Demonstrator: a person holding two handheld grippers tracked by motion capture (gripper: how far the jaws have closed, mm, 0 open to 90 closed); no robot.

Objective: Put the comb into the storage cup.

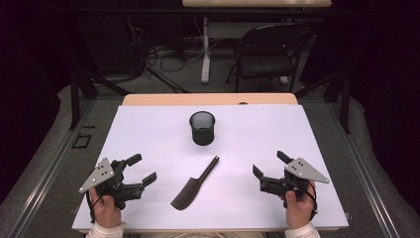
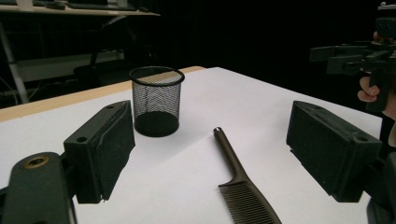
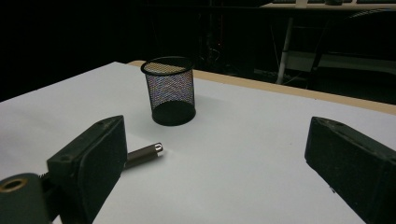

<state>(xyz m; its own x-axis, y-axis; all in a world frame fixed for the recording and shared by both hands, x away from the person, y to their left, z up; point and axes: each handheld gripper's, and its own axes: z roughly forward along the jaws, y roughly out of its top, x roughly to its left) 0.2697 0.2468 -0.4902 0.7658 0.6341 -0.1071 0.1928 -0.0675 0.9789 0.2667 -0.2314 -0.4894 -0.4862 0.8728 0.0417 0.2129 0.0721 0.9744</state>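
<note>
Presently, no step is begun: 2 grippers, left gripper and right gripper, are held wide apart, empty; comb at lower centre is judged next to be grasped, mesh cup above.

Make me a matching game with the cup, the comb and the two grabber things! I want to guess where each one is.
Things:
1. mesh cup
2. comb
3. left gripper
4. right gripper

Places or states:
A. lying flat, between the two grippers
B. open, at the near right of the white table
C. standing upright, farther back in the middle
D. open, at the near left of the table

Pairs: 1-C, 2-A, 3-D, 4-B
</note>
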